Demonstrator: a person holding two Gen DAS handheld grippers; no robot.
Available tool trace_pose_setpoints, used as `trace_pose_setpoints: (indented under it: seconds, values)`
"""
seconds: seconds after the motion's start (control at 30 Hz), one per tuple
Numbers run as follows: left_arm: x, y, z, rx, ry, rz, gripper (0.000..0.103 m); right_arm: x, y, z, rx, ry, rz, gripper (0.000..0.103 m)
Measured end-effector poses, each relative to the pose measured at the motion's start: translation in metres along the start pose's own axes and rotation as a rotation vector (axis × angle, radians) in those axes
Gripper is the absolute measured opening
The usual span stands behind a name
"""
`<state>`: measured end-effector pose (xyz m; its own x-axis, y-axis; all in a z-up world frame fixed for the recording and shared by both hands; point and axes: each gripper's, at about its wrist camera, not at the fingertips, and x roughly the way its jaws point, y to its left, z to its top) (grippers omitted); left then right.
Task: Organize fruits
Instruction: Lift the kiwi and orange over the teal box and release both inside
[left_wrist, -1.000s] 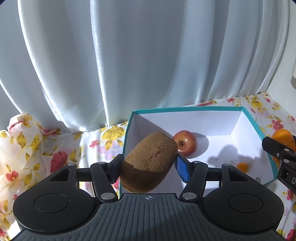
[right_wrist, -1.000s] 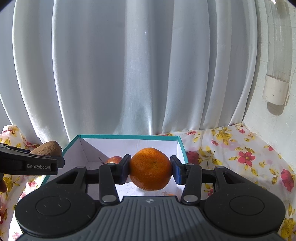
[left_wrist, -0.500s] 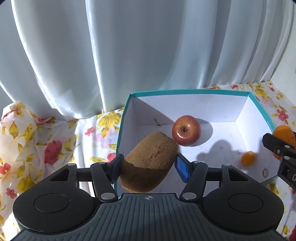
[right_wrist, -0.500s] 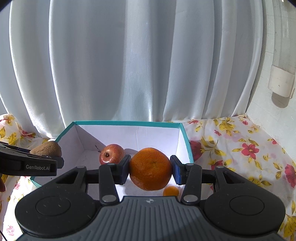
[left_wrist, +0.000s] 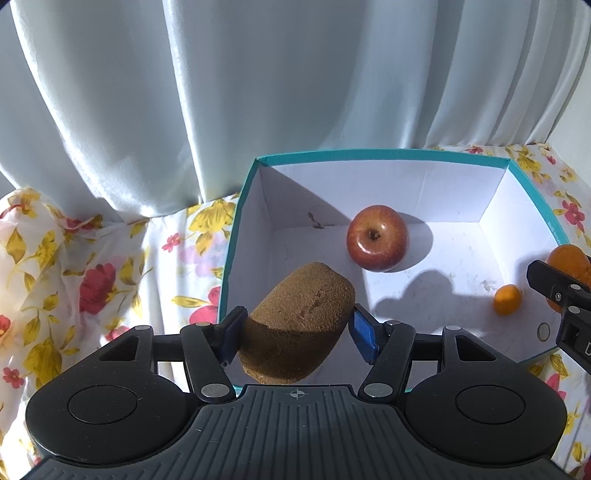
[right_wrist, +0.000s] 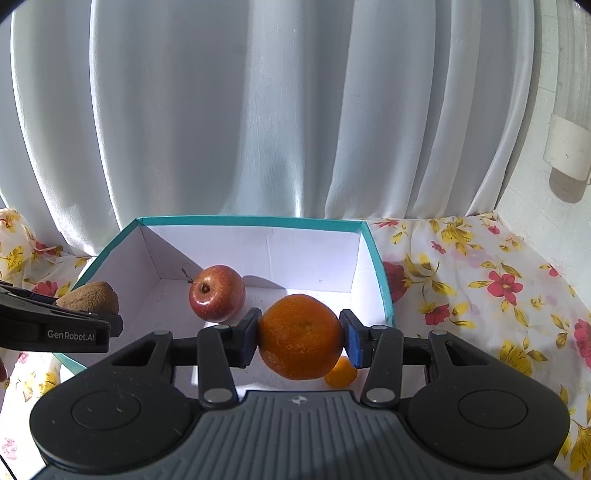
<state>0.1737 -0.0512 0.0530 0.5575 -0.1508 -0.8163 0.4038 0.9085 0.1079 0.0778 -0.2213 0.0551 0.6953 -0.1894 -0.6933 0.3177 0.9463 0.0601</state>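
My left gripper (left_wrist: 297, 328) is shut on a brown kiwi (left_wrist: 299, 319) and holds it over the near left corner of a teal box (left_wrist: 369, 152) with a white inside. My right gripper (right_wrist: 300, 338) is shut on a large orange (right_wrist: 301, 336) above the box's right side (right_wrist: 376, 258). A red apple (left_wrist: 377, 243) lies at the back of the box and also shows in the right wrist view (right_wrist: 217, 292). A small orange fruit (left_wrist: 507, 300) lies on the box floor at the right, partly hidden under the large orange (right_wrist: 341, 373).
A floral cloth (left_wrist: 92, 280) covers the table around the box (right_wrist: 498, 295). White curtains (left_wrist: 258, 92) hang close behind the box. A white wall with a fixture (right_wrist: 567, 151) stands at the right. The right gripper's finger (left_wrist: 554, 288) shows at the left view's right edge.
Both grippers have moved forward and tilted down over the box with their fruits still held. More of the box floor, the apple and the small orange fruit now show.
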Motion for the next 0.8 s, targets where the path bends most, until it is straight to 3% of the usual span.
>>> trace_pose_setpoints:
  seconds: [0.5, 0.53, 0.6, 0.8]
  values:
    - [0.015, -0.006, -0.005, 0.037, 0.048, 0.009, 0.068, 0.007, 0.001, -0.003, -0.022, 0.008, -0.034, 0.047]
    - [0.013, -0.006, -0.004, 0.038, 0.04, 0.018, 0.074, 0.007, 0.0, -0.003, -0.021, 0.004, -0.039, 0.047]
    - [0.009, -0.006, -0.003, 0.036, 0.013, 0.019, 0.083, 0.004, -0.001, -0.002, -0.012, -0.006, -0.039, 0.05]
    - [0.003, -0.002, -0.001, 0.018, 0.003, 0.0, 0.084, -0.009, -0.002, -0.003, 0.004, -0.052, -0.037, 0.067]
